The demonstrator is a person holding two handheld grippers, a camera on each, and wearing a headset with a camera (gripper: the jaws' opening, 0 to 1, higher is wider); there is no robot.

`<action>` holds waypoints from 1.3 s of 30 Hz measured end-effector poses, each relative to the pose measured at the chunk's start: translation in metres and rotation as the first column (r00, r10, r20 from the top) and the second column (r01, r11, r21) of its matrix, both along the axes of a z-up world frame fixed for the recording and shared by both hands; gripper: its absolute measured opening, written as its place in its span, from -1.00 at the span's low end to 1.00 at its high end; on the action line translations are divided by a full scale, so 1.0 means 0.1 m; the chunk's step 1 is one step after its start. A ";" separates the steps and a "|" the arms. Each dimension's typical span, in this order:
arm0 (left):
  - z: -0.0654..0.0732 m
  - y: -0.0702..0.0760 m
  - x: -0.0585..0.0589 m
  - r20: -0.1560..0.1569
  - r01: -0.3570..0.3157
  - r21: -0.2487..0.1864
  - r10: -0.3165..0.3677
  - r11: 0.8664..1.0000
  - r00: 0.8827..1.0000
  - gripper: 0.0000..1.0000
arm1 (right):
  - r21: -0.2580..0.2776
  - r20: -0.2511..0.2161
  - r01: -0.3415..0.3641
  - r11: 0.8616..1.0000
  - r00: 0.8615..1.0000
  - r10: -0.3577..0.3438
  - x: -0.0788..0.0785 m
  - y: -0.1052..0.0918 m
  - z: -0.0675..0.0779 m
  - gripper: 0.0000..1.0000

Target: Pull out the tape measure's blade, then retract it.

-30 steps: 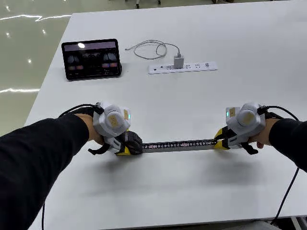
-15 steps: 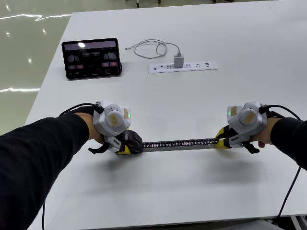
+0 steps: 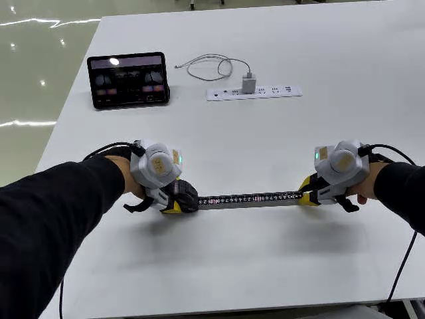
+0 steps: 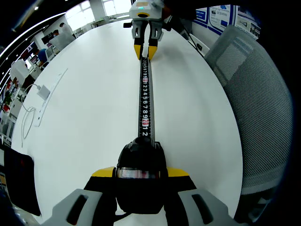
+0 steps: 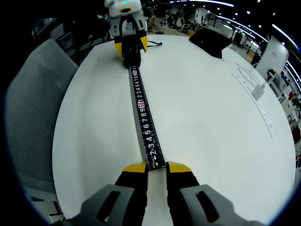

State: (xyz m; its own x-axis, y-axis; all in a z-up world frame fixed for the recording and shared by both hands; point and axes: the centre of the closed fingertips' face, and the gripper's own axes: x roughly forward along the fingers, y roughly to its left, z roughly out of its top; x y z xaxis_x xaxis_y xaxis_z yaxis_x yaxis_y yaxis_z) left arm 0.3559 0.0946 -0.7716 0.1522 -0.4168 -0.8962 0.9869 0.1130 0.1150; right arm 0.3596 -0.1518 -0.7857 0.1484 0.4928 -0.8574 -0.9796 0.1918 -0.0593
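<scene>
Left gripper (image 4: 141, 173): jaws drawn in narrow, clamped on the flanks of the tape measure case (image 4: 141, 157). The case sits right between the jaws, resting on the table (image 3: 265, 266).

Blade (image 4: 145, 94) runs straight ahead of the left gripper, flat on the table, numbers up. Its far end lies between the jaws of the right gripper (image 5: 155, 167), which are pinched shut on the tip.

Handling, as a judgement:
- Case looks rigid, compact and fairly dense; the flank hold suits it.
- Blade is thin steel, stiff along its length, but likely to kink if twisted.
- It is probably spring-loaded, so hold it at the tip and feed it back slowly.

Beyond both grippers, well apart: power strip (image 3: 254, 92) with a cable (image 3: 212, 66). Tablet (image 3: 129, 80) lies beyond the left gripper.
</scene>
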 end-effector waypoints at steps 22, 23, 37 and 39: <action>0.00 -0.01 0.00 0.003 -0.003 -0.004 0.003 1.000 1.000 -0.31 | -0.025 -0.009 -0.018 1.000 1.000 0.017 -0.01 0.01 -0.01 -0.77; 0.00 -0.01 0.00 0.003 -0.004 -0.005 0.004 1.000 1.000 -0.31 | -0.026 -0.011 -0.015 1.000 1.000 0.015 -0.01 0.01 -0.02 -0.77; -0.01 -0.01 0.00 0.005 0.023 0.020 -0.023 1.000 1.000 -0.29 | -0.050 -0.009 -0.042 0.998 0.999 0.041 -0.01 0.02 -0.02 -0.76; -0.01 -0.02 -0.01 0.006 0.024 0.019 -0.025 1.000 1.000 -0.29 | -0.052 -0.005 -0.049 0.997 0.999 0.049 -0.01 0.02 -0.03 -0.75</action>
